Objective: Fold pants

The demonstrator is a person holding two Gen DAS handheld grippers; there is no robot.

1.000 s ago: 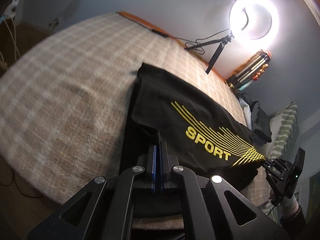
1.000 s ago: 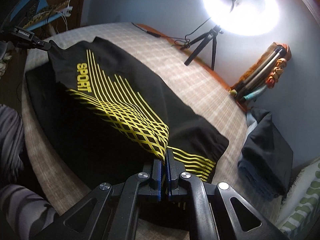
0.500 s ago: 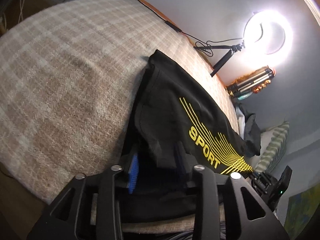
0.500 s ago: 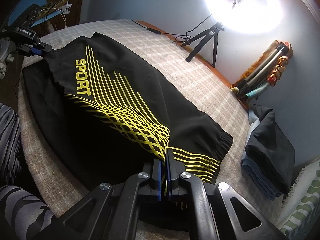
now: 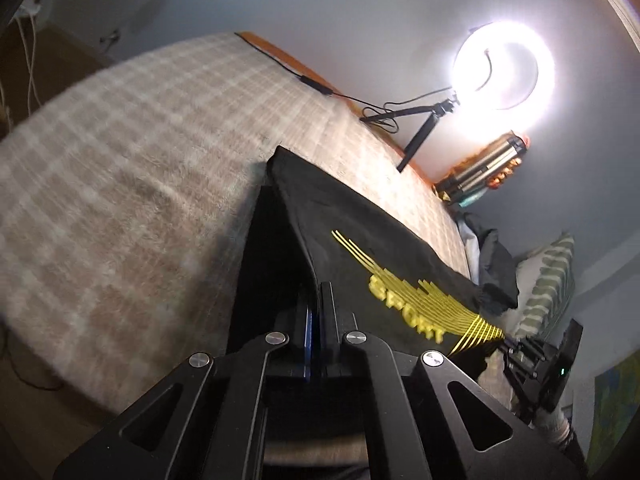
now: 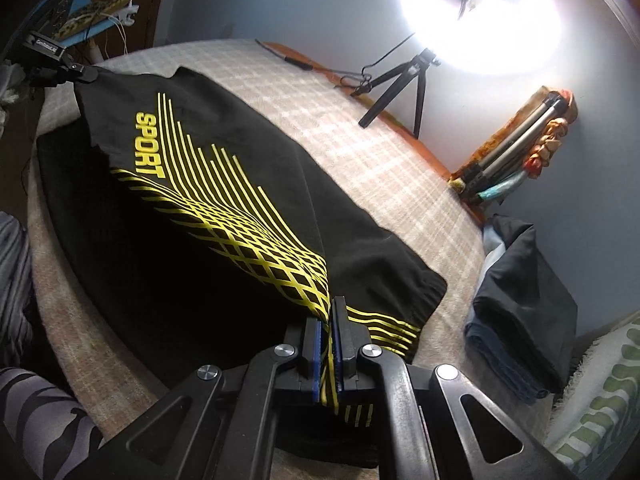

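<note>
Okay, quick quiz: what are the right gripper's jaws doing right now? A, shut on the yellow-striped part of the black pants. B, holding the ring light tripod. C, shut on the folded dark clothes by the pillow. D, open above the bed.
A: in the right wrist view the right gripper has its jaws closed on the pants, with yellow-striped fabric pinched between the blue pads.

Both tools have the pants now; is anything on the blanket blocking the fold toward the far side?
Nothing visible does. Beyond the pants the checked blanket lies bare up to the ring-light tripod at the far edge; the folded clothes sit off to the right.
</note>
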